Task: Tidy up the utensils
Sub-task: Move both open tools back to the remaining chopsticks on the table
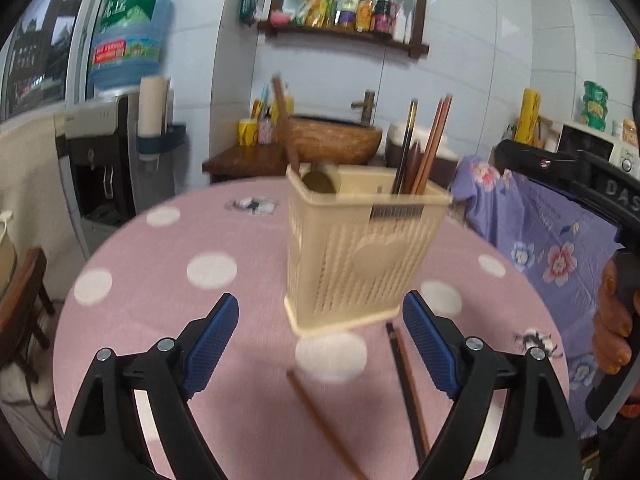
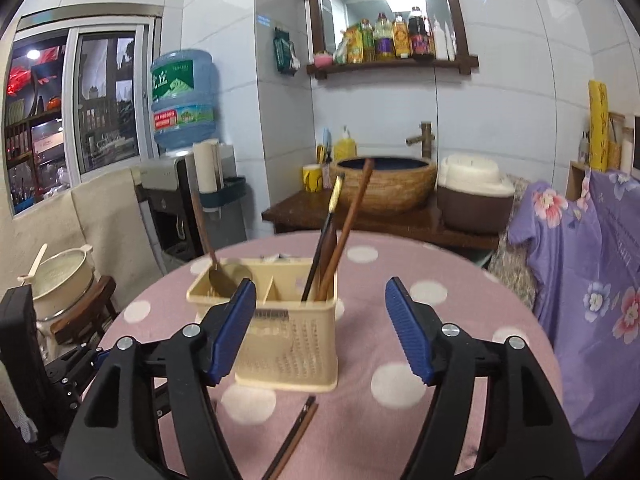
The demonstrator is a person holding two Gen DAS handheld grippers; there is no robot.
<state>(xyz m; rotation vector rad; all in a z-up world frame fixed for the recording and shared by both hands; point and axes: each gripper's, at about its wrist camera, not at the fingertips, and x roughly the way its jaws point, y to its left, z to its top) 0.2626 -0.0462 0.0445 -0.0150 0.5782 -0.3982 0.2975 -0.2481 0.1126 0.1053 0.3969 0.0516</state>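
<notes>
A cream plastic utensil caddy (image 1: 352,256) (image 2: 280,340) stands on the pink dotted round table (image 1: 168,280) (image 2: 460,308). A spoon (image 1: 318,182) (image 2: 224,276) sits in its left compartment. Several chopsticks (image 1: 424,148) (image 2: 340,232) stand in its right compartment. Loose chopsticks lie on the table in front of it: a dark and a brown one (image 1: 406,384) (image 2: 294,436), and another brown one (image 1: 324,424). My left gripper (image 1: 320,344) is open and empty, just before the caddy. My right gripper (image 2: 320,332) is open and empty, above the loose chopsticks.
A purple floral cloth (image 1: 560,240) (image 2: 592,280) hangs off the table's right side. A wooden chair (image 1: 24,304) and a pot (image 2: 60,280) stand at the left. A water dispenser (image 1: 108,152) and a basin stand (image 2: 384,192) lie behind.
</notes>
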